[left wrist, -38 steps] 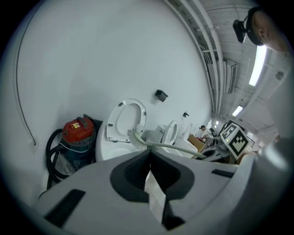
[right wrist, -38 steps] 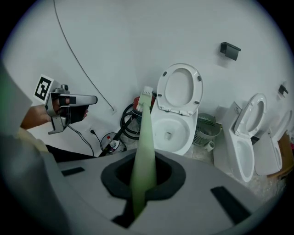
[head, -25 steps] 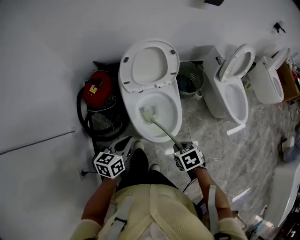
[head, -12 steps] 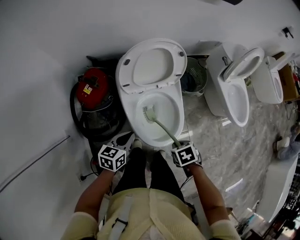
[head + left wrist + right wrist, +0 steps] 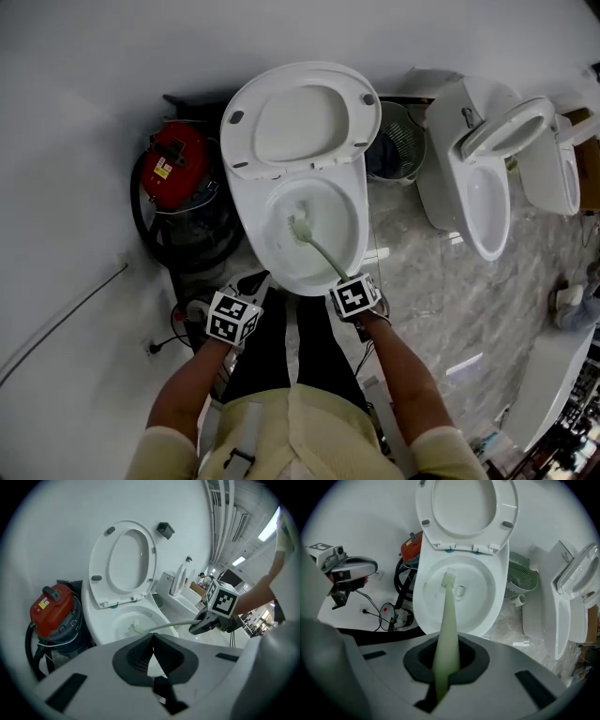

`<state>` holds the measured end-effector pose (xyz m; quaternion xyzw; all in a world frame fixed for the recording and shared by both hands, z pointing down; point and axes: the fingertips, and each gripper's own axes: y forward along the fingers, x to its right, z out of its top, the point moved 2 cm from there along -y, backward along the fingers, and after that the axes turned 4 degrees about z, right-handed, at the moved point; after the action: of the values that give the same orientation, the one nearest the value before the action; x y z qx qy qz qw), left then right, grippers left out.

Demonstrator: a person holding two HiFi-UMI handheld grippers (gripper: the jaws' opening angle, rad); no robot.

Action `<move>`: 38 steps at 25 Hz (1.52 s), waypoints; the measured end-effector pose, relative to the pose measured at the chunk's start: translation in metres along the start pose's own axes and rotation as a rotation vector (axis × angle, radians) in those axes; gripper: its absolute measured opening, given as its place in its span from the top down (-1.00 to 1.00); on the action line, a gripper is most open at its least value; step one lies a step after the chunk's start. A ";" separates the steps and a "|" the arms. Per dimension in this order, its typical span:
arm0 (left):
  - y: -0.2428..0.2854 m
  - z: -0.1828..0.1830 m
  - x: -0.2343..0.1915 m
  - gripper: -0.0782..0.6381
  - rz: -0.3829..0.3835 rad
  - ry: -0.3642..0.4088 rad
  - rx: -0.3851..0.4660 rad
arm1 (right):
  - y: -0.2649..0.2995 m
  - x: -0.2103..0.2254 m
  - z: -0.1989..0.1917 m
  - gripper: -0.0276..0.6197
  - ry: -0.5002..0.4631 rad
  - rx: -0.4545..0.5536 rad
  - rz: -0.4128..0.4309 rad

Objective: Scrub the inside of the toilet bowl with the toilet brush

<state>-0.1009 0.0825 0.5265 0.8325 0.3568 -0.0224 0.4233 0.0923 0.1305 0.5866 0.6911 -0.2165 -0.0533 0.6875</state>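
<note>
One red vacuum cleaner (image 5: 173, 164) is standing at the far left against the wall, playing no part in the job. Just right of it, the left gripper (image 5: 152, 639) is hanging idle near the front of the toilet, its jaws pressed together with nothing between them. Next, the toilet bowl (image 5: 258, 234) is standing open with its seat and lid (image 5: 300, 117) tipped up against the wall. The toilet brush (image 5: 446, 620) is reaching down into the bowl, its head lying against the lower middle of the basin near the drain opening. The right gripper (image 5: 349, 286) is clamping the pale green handle at the bowl's front edge. Scrubbing looks to be under way. No foam or stain is showing, so how much wall is done cannot be told. The side walls, the front slope and the band under the rim probably remain. Farther right, a green wastebasket (image 5: 398, 141) and two more toilets (image 5: 483, 187) are standing apart.
</note>
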 end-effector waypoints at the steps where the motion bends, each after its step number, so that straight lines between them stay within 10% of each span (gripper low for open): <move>1: 0.008 -0.002 0.001 0.75 0.013 -0.003 -0.004 | 0.006 0.008 0.000 0.86 -0.008 -0.014 -0.008; 20: 0.095 -0.047 0.015 0.74 0.085 -0.127 -0.060 | 0.090 0.071 -0.016 0.86 -0.126 -0.157 -0.037; 38: 0.104 -0.061 0.004 0.74 0.101 -0.151 -0.080 | 0.120 0.042 0.018 0.86 -0.126 -0.148 0.012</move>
<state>-0.0504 0.0888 0.6362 0.8277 0.2821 -0.0498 0.4825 0.0965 0.1032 0.7118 0.6324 -0.2588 -0.1082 0.7220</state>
